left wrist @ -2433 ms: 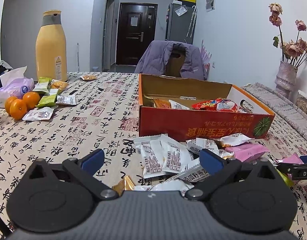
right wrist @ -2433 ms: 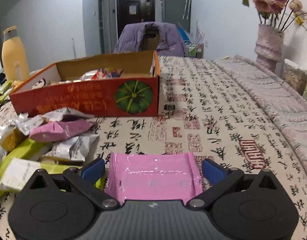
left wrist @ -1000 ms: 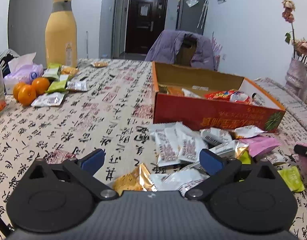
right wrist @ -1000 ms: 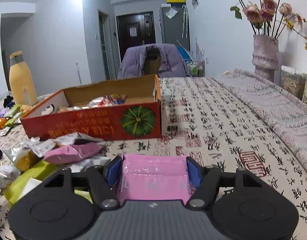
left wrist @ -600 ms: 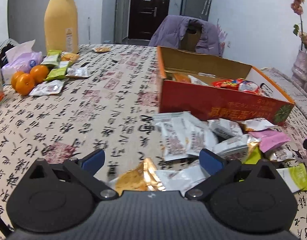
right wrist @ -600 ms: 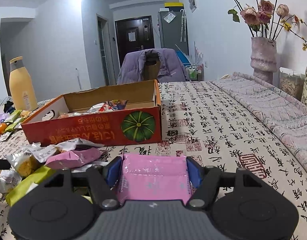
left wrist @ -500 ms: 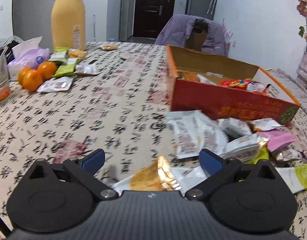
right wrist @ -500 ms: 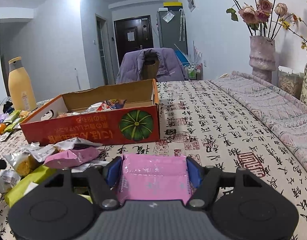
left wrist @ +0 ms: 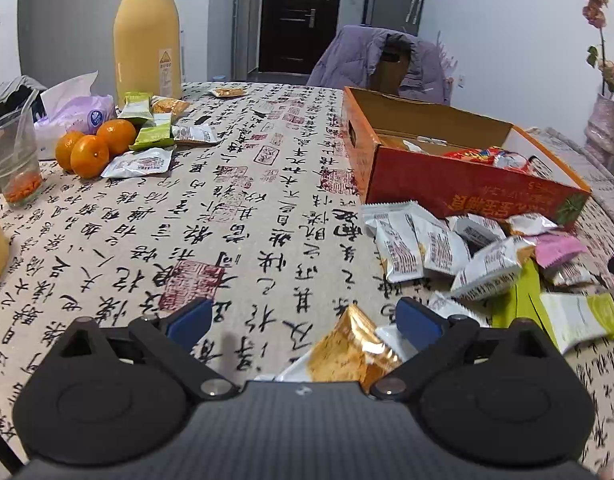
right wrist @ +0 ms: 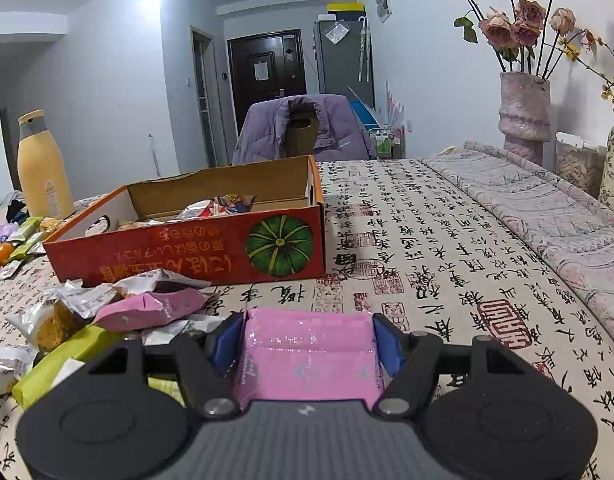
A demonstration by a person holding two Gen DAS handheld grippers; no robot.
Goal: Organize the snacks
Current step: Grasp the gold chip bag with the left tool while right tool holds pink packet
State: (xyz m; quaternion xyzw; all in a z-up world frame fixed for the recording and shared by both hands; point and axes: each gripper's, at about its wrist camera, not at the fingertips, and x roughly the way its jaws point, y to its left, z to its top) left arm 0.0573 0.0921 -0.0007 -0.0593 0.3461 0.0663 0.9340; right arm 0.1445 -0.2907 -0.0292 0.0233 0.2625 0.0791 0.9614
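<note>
My right gripper (right wrist: 309, 342) is shut on a pink snack packet (right wrist: 309, 356), held above the tablecloth in front of the red cardboard box (right wrist: 187, 248). That box (left wrist: 467, 192) holds several snacks. A heap of loose packets (left wrist: 447, 248) lies in front of it: white ones, a second pink one (right wrist: 151, 312) and green ones. My left gripper (left wrist: 303, 320) is open low over the table. A gold packet (left wrist: 351, 352) lies between its blue fingers (left wrist: 417, 318), touching neither.
Oranges (left wrist: 93, 148), green and white packets (left wrist: 145, 152), a plastic cup (left wrist: 13, 160), a tissue pack and a tall yellow bottle (left wrist: 147, 32) sit at the far left. A vase of dried roses (right wrist: 523, 112) stands at the right. A chair with a purple jacket (right wrist: 303, 128) is behind the table.
My left gripper has slid left across the table, so the packet heap and box sit further right in its view. The right gripper holds still with the pink packet.
</note>
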